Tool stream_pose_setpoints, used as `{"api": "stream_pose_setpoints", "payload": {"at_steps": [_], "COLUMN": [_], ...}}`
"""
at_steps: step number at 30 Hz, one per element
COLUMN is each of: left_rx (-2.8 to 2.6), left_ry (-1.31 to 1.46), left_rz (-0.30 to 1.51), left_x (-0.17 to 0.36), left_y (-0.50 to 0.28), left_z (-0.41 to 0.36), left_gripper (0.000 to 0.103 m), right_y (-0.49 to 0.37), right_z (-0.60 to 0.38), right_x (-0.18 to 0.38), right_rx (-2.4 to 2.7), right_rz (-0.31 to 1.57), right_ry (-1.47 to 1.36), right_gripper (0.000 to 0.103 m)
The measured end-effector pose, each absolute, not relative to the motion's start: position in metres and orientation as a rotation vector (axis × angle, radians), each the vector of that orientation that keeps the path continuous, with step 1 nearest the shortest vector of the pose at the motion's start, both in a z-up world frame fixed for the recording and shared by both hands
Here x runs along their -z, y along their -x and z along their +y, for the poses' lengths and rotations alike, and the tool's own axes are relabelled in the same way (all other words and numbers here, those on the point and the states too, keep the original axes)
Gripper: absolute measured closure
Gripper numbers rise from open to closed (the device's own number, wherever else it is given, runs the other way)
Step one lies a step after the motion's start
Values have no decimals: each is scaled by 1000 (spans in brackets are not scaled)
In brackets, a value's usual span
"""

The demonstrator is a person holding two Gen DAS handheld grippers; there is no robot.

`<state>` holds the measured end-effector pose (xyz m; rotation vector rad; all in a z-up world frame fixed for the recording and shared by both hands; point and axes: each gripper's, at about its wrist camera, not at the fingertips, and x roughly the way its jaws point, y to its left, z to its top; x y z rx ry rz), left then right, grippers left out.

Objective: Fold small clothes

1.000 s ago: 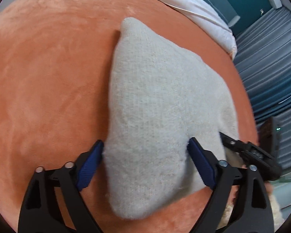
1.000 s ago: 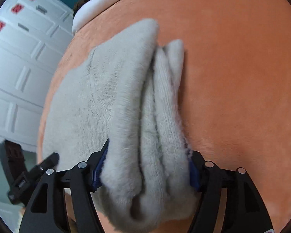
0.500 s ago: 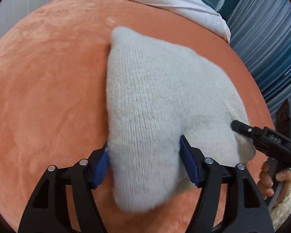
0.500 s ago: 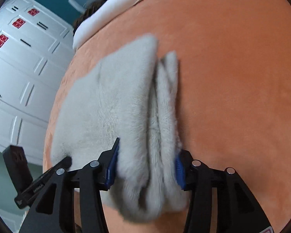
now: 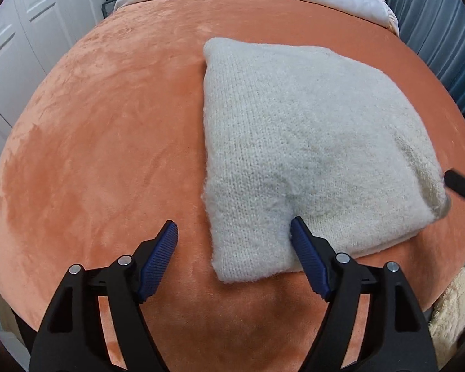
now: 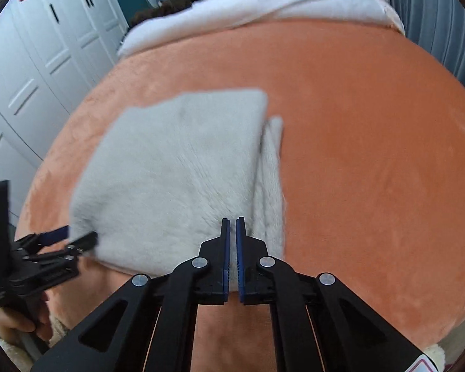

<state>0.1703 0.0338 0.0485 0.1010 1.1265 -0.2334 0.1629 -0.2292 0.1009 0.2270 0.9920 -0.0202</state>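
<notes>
Right tool (image 6: 233, 226) has just been closing and now has its pads pressed together on nothing, poised above the near edge of the folded grey knit garment (image 6: 176, 167). Left tool (image 5: 232, 241) stands wide apart, one blue pad (image 5: 307, 260) touching the garment's (image 5: 294, 142) near corner, nothing gripped. Beyond, the garment lies flat on the orange blanket (image 5: 108, 142) of the bed, white bedding (image 6: 263, 3) farther back.

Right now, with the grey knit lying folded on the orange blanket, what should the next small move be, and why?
Probably draw the left gripper back off the grey knit. Its fingers stand open, one resting against the near corner. The right gripper has just closed, empty above the cloth. The fold looks finished, apart from narrow layers showing along one edge.
</notes>
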Motion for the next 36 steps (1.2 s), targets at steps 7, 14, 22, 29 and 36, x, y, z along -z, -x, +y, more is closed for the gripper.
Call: {"api": "stream_pose_setpoints", "payload": {"at_steps": [7, 14, 22, 29, 36], "left_rx": [207, 222, 206, 187, 217], "left_ry": [-100, -65, -64, -135, -170], "left_rz": [1133, 1162, 1169, 1134, 1037], "left_x": [-45, -38, -35, -52, -76], "left_y": [-167, -169, -171, -159, -118], "left_z": [32, 34, 34, 22, 5], "left_gripper": [25, 21, 21, 23, 18], "right_y": [-163, -190, -195, -187, -116], "right_z": [-214, -242, -213, -196, -194], "right_x": [-104, -43, -71, -81, -92], "right_rx": [-73, 22, 25, 26, 133], "right_rz": [991, 1108, 1098, 1065, 934], "right_ry": [-237, -136, -116, -111, -160], "right_gripper": [100, 103, 103, 102, 49]}}
